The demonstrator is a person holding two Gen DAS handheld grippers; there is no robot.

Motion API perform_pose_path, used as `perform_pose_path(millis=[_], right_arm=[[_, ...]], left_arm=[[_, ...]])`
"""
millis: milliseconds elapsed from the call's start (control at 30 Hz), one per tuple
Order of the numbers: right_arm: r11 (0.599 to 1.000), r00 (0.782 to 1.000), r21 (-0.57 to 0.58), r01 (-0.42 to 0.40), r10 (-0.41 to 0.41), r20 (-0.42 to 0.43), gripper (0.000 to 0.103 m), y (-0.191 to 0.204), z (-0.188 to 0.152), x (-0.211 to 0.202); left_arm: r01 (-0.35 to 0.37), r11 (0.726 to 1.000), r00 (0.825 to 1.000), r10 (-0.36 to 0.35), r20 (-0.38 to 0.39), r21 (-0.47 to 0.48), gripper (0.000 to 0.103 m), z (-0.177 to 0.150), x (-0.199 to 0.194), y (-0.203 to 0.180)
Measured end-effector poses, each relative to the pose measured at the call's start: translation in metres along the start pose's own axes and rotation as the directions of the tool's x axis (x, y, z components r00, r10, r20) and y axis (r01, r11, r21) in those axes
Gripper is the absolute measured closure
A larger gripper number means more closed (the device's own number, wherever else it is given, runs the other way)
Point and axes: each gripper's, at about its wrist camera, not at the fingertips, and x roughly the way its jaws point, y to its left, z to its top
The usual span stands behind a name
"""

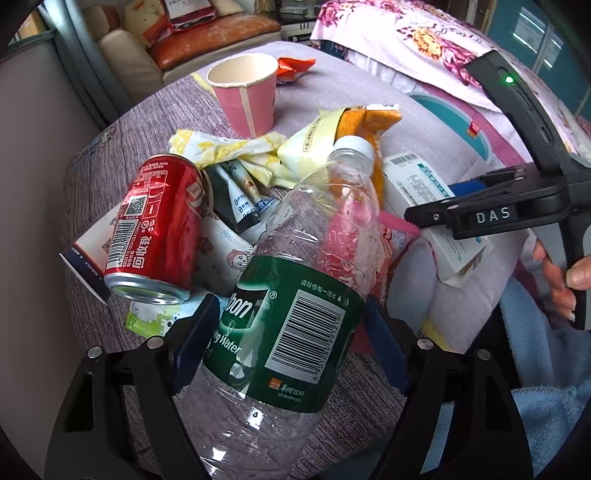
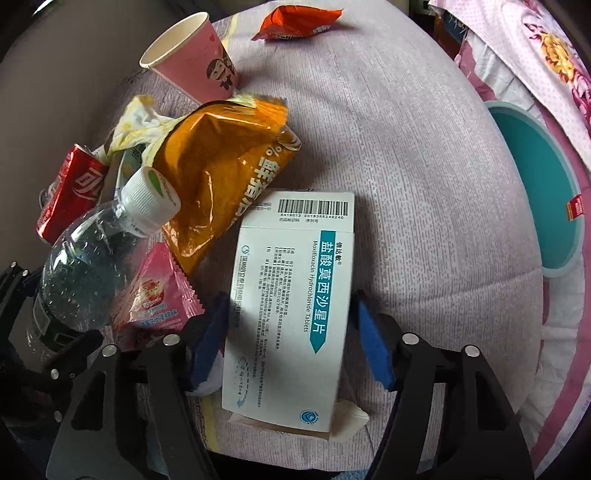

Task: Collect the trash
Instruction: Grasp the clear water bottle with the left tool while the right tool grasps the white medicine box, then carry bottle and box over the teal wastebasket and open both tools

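The right gripper (image 2: pixel 286 339) has its blue pads on either side of a white medicine box (image 2: pixel 291 306), the pads at or just beside its long edges, the box lying on a lilac bedspread (image 2: pixel 424 177). Just left of the box lie an orange snack bag (image 2: pixel 225 162) and a pink wrapper (image 2: pixel 155 295), with a clear bottle (image 2: pixel 99 251) held in the left gripper's black frame (image 2: pixel 40 332) at the left edge. Farther back stand a pink paper cup (image 2: pixel 195 59), a red can (image 2: pixel 70 192), crumpled yellow paper (image 2: pixel 136 122) and a small orange packet (image 2: pixel 299 20).
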Motion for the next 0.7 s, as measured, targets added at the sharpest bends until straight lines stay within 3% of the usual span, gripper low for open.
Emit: perform_pose_path(millis=[167, 467, 700], right_arm=[[0.994, 0.995, 0.052, -0.094, 0.092, 0.029, 0.043, -0.023, -0.004, -0.02], [0.985, 0.986, 0.096, -0.145, 0.136, 0.093, 0.043, -0.048, -0.005, -0.04], [0.98, 0.983, 0.119, -0.162, 0.15, 0.103, 0.043, -0.06, -0.006, -0.039]], left_arm=[[0.033, 0.997, 0.999, -0.031, 0.031, -0.074, 0.028, 0.002, -0.019, 0.005], [0.041, 0.991, 0.995, -0.028, 0.097, -0.131, 0.031, 0.01, -0.056, 0.007], [0.019, 0.994, 0.999, -0.016, 0.03, -0.108, 0.034, 0.016, -0.027, -0.006]])
